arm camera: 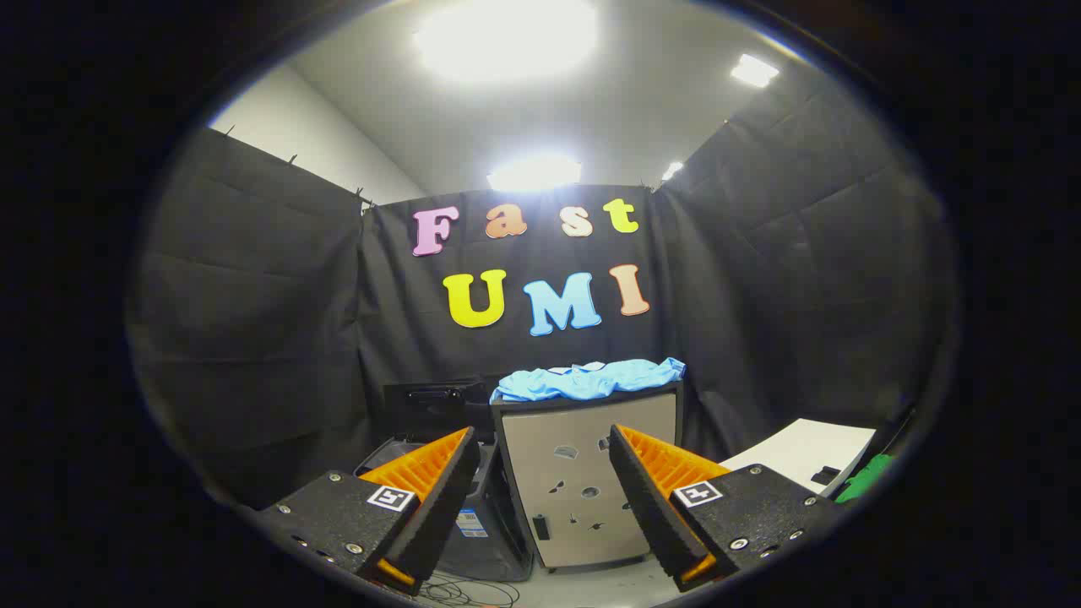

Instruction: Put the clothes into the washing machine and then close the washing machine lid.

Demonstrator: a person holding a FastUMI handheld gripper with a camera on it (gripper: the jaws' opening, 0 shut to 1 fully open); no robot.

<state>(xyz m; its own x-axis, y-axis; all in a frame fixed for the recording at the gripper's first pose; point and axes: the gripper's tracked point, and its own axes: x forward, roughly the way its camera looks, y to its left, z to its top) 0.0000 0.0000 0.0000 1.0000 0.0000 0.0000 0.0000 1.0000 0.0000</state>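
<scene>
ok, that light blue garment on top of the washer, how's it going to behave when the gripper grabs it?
Probably floppy: the light blue garment lies crumpled and droops over the washing machine's top edge. Likely light, so it should lift easily but trail and sag. A pinch may catch one fold only. The gripper is open, well short of it.

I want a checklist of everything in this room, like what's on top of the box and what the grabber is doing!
Surface: pale floor below the fingers.
Job's things: light blue clothes lie heaped on top of the beige washing machine, beyond the fingers.
Clutter: dark bin left of the machine; white tabletop and something green to its right.
Gripper: gripper open, holding nothing, aimed at the machine.
Cables: thin wires on the floor by the bin.
Surroundings: black cloth walls, bright ceiling lights.
</scene>
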